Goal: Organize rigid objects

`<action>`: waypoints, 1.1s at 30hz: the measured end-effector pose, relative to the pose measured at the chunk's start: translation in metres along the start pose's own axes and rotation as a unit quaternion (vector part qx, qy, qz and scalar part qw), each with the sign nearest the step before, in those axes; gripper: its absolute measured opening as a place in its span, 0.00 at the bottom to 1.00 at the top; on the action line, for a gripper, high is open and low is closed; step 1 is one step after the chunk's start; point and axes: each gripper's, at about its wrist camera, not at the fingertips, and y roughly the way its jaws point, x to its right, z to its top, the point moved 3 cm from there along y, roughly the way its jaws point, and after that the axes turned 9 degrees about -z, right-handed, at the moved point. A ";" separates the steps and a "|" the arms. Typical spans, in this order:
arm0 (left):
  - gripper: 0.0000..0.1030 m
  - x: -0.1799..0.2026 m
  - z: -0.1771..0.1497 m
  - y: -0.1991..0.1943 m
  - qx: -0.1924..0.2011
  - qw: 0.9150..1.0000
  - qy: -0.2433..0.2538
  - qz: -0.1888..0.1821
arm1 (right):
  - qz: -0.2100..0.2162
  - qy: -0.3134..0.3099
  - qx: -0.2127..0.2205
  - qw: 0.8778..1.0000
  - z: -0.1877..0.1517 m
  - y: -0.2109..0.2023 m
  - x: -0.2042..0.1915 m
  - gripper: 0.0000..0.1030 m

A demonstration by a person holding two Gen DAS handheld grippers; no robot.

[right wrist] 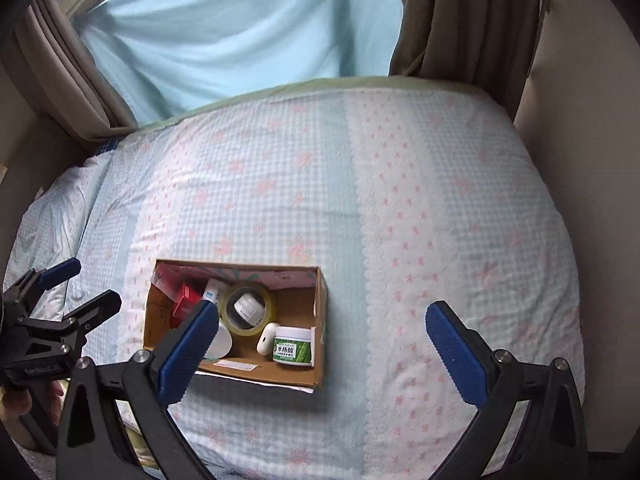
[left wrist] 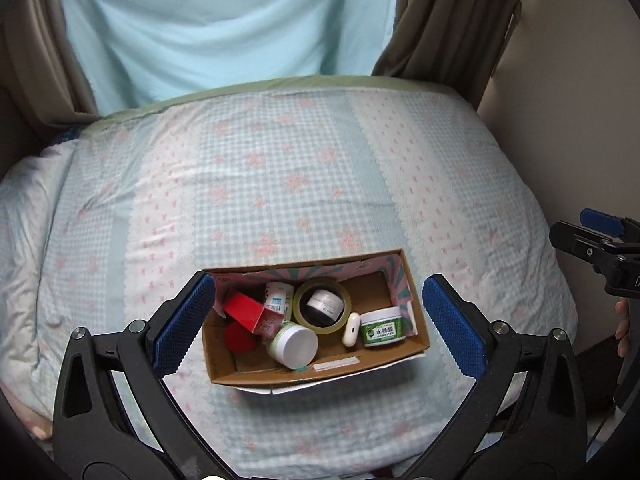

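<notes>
Left gripper [left wrist: 318, 322] hovered above the box [left wrist: 320, 368], tilted down at it, blue pads [left wrist: 186, 322] spread wide either side, gripping nothing. Right gripper [right wrist: 322, 346] hung over the bedspread [right wrist: 420, 208] just right of the box, also wide open and empty, its left pad in front of the box's near corner. Inside the box sat a tape roll [left wrist: 323, 307] ringing a small jar, a green-label jar [left wrist: 383, 328], a white-lidded jar [left wrist: 294, 345] on its side and a red carton [left wrist: 250, 313]
</notes>
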 end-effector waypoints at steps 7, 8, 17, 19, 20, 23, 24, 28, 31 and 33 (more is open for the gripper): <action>1.00 0.061 0.023 -0.111 0.152 0.988 -0.037 0.020 | -0.014 -0.001 0.118 0.993 0.024 -0.124 0.038 1.00; 1.00 0.070 0.022 -0.123 0.165 0.985 -0.035 0.022 | -0.016 -0.002 0.131 0.991 0.023 -0.137 0.041 1.00; 1.00 0.124 -0.003 -0.182 0.222 0.973 0.000 0.059 | -0.023 0.010 0.206 0.978 -0.004 -0.202 0.059 1.00; 1.00 0.129 -0.009 -0.188 0.229 0.972 -0.001 0.057 | -0.030 0.011 0.218 0.976 -0.010 -0.207 0.061 1.00; 1.00 0.130 -0.012 -0.191 0.232 0.971 -0.005 0.054 | -0.035 0.009 0.223 0.974 -0.012 -0.209 0.062 1.00; 1.00 0.131 -0.016 -0.196 0.235 0.971 -0.009 0.049 | -0.043 0.009 0.230 0.972 -0.016 -0.212 0.065 1.00; 1.00 0.131 -0.016 -0.197 0.235 0.970 -0.008 0.052 | -0.046 0.009 0.231 0.972 -0.017 -0.214 0.067 1.00; 1.00 0.131 -0.017 -0.201 0.238 0.970 -0.007 0.058 | -0.046 0.014 0.237 0.970 -0.020 -0.218 0.070 1.00; 1.00 0.130 -0.018 -0.201 0.240 0.969 -0.005 0.060 | -0.048 0.015 0.244 0.968 -0.022 -0.220 0.072 1.00; 1.00 0.130 -0.018 -0.200 0.238 0.969 -0.003 0.062 | -0.050 0.017 0.245 0.968 -0.022 -0.221 0.073 1.00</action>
